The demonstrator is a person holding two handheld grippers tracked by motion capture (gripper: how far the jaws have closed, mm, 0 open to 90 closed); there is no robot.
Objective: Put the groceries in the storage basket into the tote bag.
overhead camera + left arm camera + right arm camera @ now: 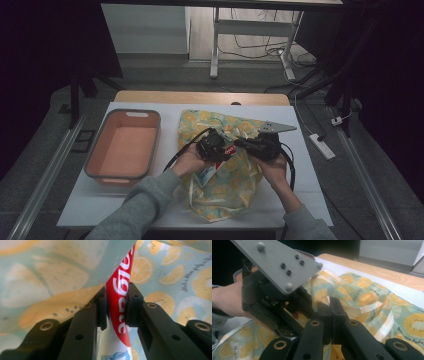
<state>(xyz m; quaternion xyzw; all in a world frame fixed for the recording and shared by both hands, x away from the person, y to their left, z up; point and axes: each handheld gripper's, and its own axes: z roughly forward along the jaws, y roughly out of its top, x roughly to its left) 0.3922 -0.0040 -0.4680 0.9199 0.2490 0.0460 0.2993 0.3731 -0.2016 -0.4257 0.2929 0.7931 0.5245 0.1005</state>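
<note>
Left gripper view: tube held at the bag

Left gripper view shows the jaws of the left gripper [117, 308] closed on a red and white toothpaste tube [119, 305], under a fold of the lemon-print bag [175, 272]. The right gripper [329, 315] has its jaws closed on an edge of the bag cloth. From the high view, the bag lies on the white surface [310, 165], beside an orange bin [95, 150].

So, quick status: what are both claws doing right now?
Left claw clamped on toothpaste tube. Right claw pinching lemon-print bag. Bag cloth draped over tube.
</note>
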